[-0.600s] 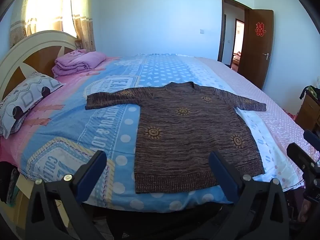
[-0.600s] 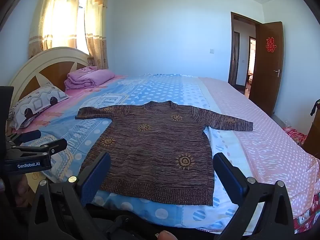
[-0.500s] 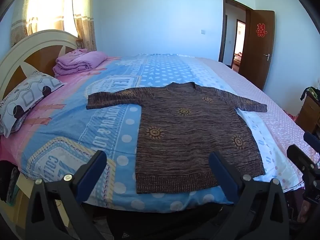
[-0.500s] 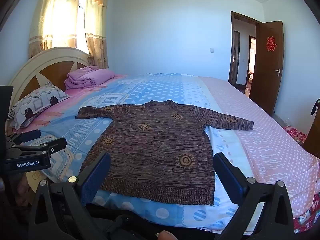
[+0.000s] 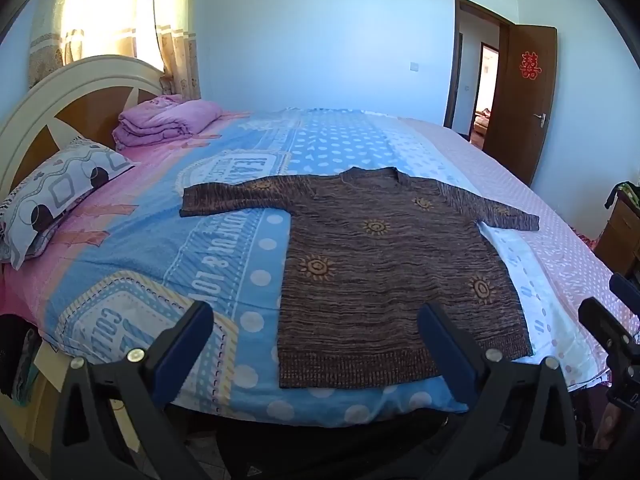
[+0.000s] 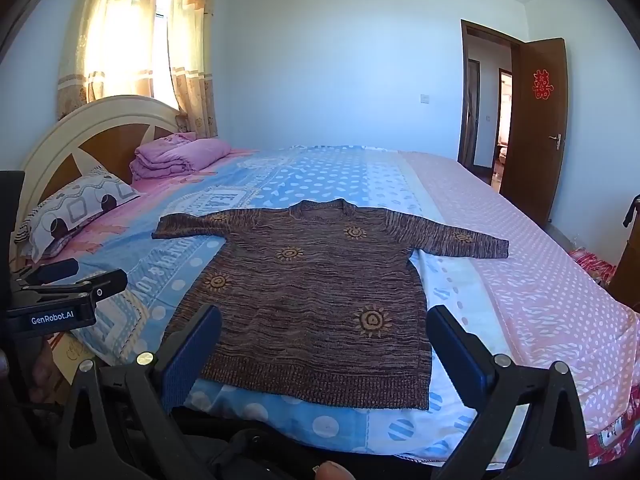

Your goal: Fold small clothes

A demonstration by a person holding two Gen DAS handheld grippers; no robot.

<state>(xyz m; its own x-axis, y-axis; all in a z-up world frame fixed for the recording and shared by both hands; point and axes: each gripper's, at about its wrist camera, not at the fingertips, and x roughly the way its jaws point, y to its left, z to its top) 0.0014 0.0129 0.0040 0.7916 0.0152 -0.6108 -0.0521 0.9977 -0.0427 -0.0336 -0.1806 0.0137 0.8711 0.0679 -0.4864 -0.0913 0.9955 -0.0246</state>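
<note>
One brown knit sweater (image 5: 384, 276) lies flat on the bed (image 5: 248, 280), sleeves spread, hem nearest the edge. It is judged soft, limp and light (best pinched at a sleeve cuff or hem corner). Left tool (image 5: 316, 344) and right tool (image 6: 326, 344): both fully spread, holding nothing.

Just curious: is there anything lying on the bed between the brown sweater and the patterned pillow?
Nothing but bare bedspread lies between the sweater and the pillow; the left wrist view shows that stretch plainly.
</note>
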